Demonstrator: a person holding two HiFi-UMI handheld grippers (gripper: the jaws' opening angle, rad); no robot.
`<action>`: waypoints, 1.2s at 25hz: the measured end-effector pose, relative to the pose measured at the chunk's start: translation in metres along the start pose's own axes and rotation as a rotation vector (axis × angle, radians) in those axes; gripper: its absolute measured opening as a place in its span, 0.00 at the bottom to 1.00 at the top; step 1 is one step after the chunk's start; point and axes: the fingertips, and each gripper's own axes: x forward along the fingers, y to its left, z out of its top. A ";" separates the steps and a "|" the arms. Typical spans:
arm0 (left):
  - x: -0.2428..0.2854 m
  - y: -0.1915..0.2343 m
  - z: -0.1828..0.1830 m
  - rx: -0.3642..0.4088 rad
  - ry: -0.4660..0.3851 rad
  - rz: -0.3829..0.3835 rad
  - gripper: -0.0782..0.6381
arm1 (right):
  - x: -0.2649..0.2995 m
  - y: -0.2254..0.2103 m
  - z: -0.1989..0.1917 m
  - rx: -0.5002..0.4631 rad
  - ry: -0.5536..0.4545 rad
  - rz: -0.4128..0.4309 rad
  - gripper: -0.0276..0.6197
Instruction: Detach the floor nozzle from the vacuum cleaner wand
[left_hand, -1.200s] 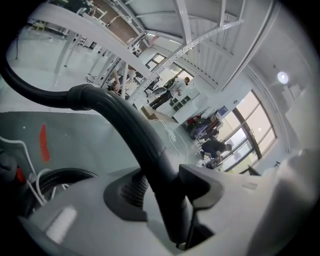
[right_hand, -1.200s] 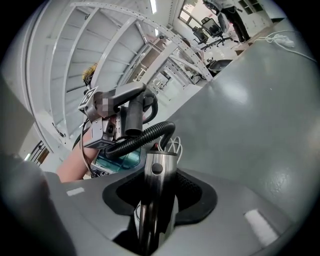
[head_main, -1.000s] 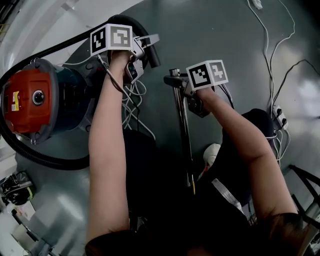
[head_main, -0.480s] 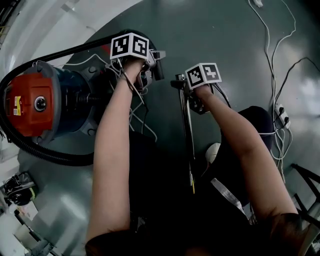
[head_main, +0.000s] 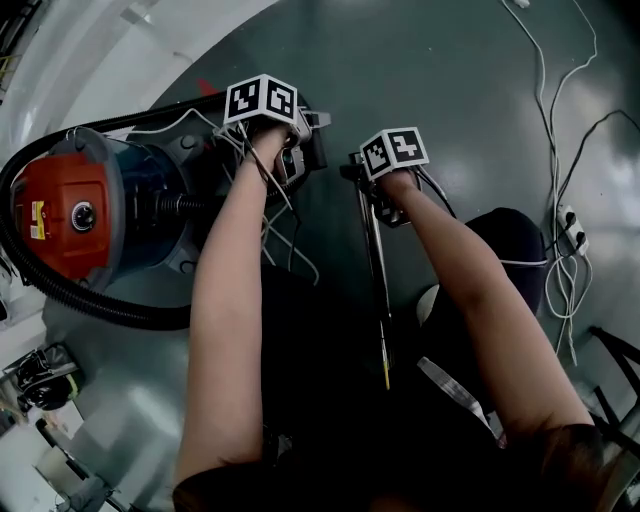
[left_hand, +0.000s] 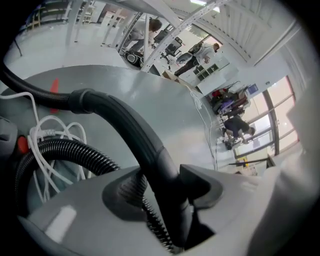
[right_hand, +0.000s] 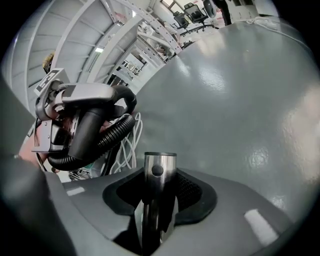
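My left gripper (head_main: 308, 138) is shut on the black curved hose handle (left_hand: 135, 130), which runs out between the jaws with the ribbed hose (left_hand: 75, 150) beside it. In my right gripper (head_main: 356, 168), also shut, is the shiny metal wand (head_main: 375, 250). The wand's open top end with a round button (right_hand: 160, 170) sticks out past the jaws (right_hand: 155, 210). The handle (right_hand: 92, 125) and the wand end stand apart, side by side. The wand's lower part runs toward the person's dark lap. I see no floor nozzle in any view.
The red and blue vacuum canister (head_main: 75, 215) stands at the left on the grey floor, ringed by its black hose (head_main: 100, 305). White cable loops (left_hand: 55, 135) lie by the canister. More white cables and a power strip (head_main: 562, 225) lie at the right.
Both grippers have sunk toward the floor with their loads and come closer together. The left one shifted right toward the wand end.
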 end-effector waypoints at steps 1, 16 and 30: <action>0.000 -0.001 0.000 0.005 0.003 0.004 0.40 | 0.001 -0.002 0.000 -0.006 0.004 -0.010 0.29; -0.008 -0.008 0.015 0.231 -0.019 0.217 0.53 | 0.007 -0.001 -0.004 -0.120 0.074 -0.072 0.50; -0.009 -0.020 -0.003 0.475 0.154 0.355 0.57 | -0.036 0.024 0.040 -0.348 -0.022 -0.085 0.55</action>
